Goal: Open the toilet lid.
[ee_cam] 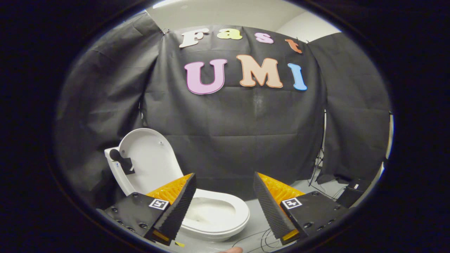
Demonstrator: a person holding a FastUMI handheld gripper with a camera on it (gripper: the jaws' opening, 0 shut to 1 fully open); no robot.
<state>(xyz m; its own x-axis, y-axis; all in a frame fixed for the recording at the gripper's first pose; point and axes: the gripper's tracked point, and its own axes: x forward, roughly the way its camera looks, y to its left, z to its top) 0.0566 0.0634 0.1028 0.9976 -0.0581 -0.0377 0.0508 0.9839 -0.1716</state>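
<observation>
The black-and-orange two-finger gripper [224,182] stands wide apart, holding nothing. The white plastic toilet lid [149,158] is upright, far left; the white oval seat rim [242,207] lies between the fingers, with open grey floor [262,225] to its right.

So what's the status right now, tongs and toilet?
Tongs open, holding nothing. White plastic toilet lid upright against the tank, white toilet bowl exposed just beyond the fingers. Nothing between tongs and toilet; thin black cables on the floor below.
</observation>
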